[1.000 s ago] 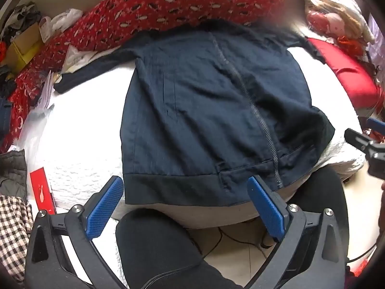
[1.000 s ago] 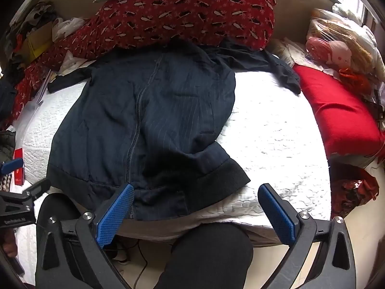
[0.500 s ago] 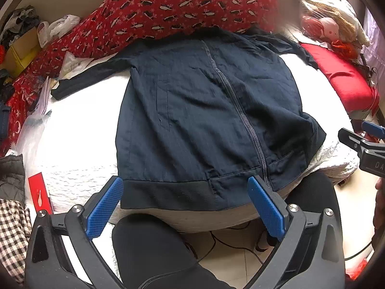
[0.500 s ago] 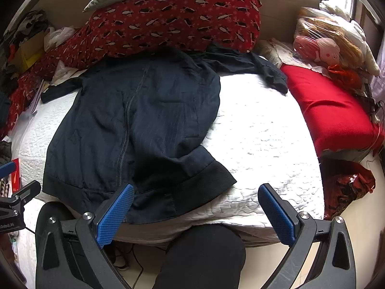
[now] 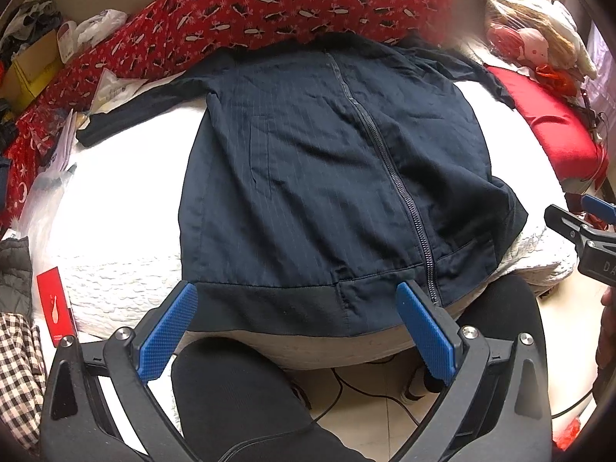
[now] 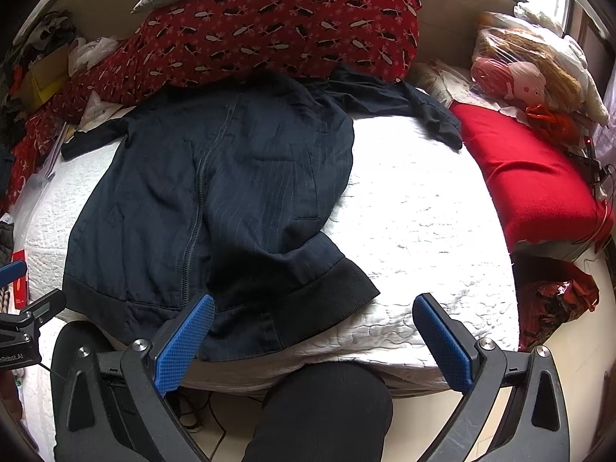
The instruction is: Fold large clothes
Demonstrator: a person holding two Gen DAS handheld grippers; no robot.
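Hovering wide open at the near edge of a white quilted mattress, the left gripper and the right gripper, both black-framed with blue textured pads, hold nothing. Below them are the seated person's black-clad knees. Just beyond the left gripper's pads lies the dark ribbed hem of a navy pinstriped zip-front jacket, which is spread front-up on the mattress with its hem hanging slightly over the near edge. One sleeve reaches toward the left edge, the other is bunched at the far right corner. A plain red cushion sits along the right edge. At the far edge, touching the jacket's collar, rests a red patterned bolster pillow.
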